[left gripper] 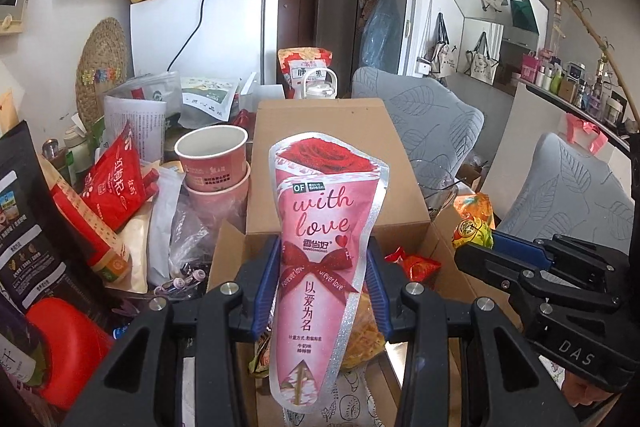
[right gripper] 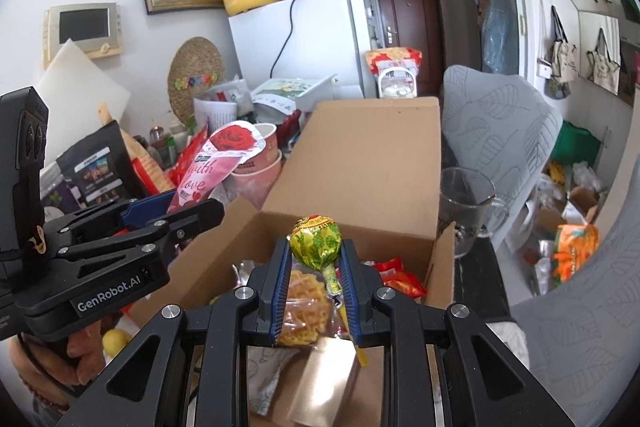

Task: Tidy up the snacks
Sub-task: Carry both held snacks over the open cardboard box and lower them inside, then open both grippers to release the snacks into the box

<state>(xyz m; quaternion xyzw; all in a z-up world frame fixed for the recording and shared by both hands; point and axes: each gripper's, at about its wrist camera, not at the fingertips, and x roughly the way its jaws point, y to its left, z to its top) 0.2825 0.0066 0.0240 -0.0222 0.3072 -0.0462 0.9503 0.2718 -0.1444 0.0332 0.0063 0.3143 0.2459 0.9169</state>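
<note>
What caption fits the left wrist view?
Left gripper holds pink rose-print packet above open cardboard box of snacks.

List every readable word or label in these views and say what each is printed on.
"with love": pink rose pouch in the left gripper.
"forever love": its ribbon.
"DAS": right gripper.
"GenRobot.AI": left gripper, right wrist view.
Red snack bag and paper cup print: too small to read.

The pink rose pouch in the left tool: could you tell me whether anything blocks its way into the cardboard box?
Nothing visible does. The pink rose pouch is clamped in the left tool over the open cardboard box, whose flaps are folded back; only loose snacks lie inside.
</note>
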